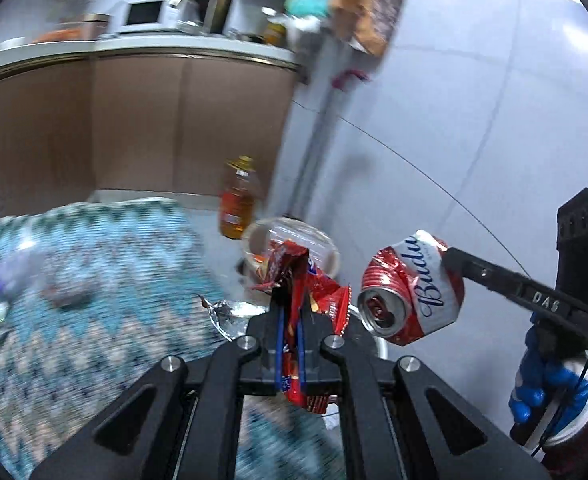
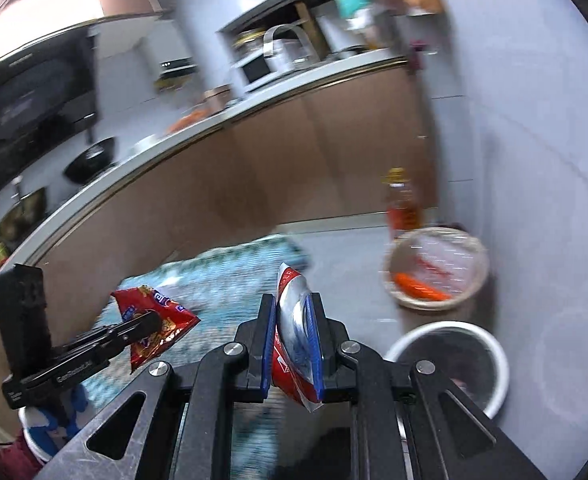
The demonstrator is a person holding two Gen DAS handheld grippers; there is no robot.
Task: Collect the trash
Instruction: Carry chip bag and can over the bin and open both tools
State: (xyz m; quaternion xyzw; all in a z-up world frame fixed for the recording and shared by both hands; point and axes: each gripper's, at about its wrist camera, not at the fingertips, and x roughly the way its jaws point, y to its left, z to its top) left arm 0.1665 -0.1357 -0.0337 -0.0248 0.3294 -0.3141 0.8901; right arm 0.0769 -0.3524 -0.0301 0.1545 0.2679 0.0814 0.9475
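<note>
Red wrapper [image 1: 294,300] in left tool [image 1: 290,300]

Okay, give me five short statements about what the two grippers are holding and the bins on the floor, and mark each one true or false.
1. The left gripper is shut on a crumpled red snack wrapper. True.
2. The right gripper holds a glass bottle. False: it is clamped on a crushed red and silver beer can.
3. A white round bin with a dark inside stands on the floor near the right gripper. True.
4. The pale woven basket is empty. False: something orange lies in it.
5. The amber plastic bottle with a yellow cap lies on the blue zigzag rug. False: it stands upright on the grey floor beside the basket.
</note>
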